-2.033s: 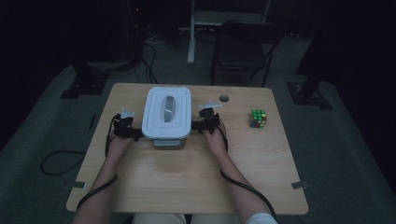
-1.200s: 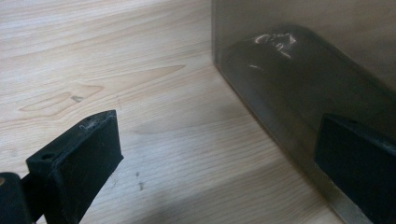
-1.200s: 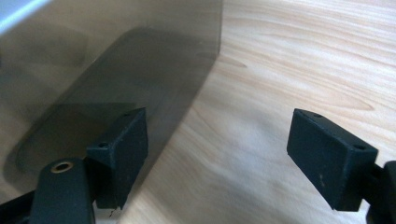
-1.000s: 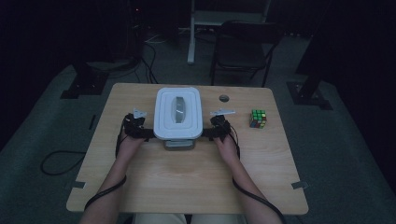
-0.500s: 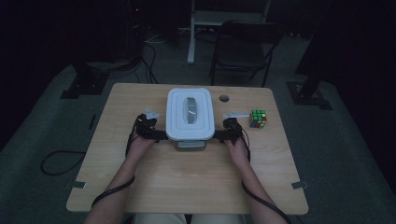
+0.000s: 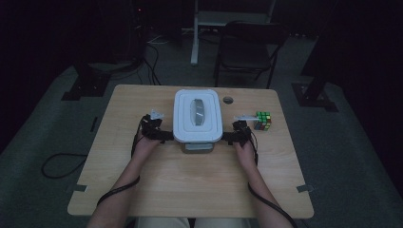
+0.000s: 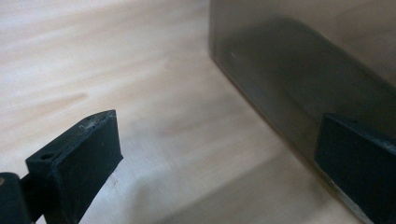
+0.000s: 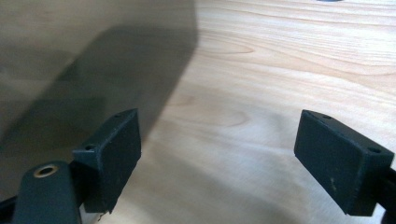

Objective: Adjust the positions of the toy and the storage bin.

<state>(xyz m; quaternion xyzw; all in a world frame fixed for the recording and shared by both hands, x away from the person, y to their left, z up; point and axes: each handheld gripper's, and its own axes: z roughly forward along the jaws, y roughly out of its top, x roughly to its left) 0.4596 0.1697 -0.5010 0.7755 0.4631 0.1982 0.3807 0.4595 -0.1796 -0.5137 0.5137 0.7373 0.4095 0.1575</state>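
On the desk (image 6: 190, 190), middle of the far half: white lidded container (image 6: 197, 115), lid on, clear window in its top, standing flat on the wood. It sits between the two claws.

Left claw (image 6: 164, 137): against the container's left side near its front corner. Left gripper view shows both jaws spread wide, the container wall (image 7: 299, 60) beside one jaw, bare wood between them. Released, grasping nothing.

Right claw (image 6: 228, 138): mirror position at the container's right side. Its jaws have just been opening; right gripper view shows them apart with only wood grain between, the container wall (image 8: 84, 60) just beside one jaw. Released, nothing held.

Progress, as judged: the container looks set down at its place, both grips let go. What seems left is drawing the hands back clear of it. Cannot tell whether the box has contents.

Surroundings: colour puzzle cube (image 6: 263, 120) near the right claw, on its far side, close enough to be knocked if that hand swings outward. Round cable hole (image 6: 228, 100) in the desk just beyond the container's right far corner. Dark chair (image 6: 247, 47) behind the desk, well apart. Cables trail from both grippers along the forearms; nothing lies on the near half of the desk in the hands' way back.
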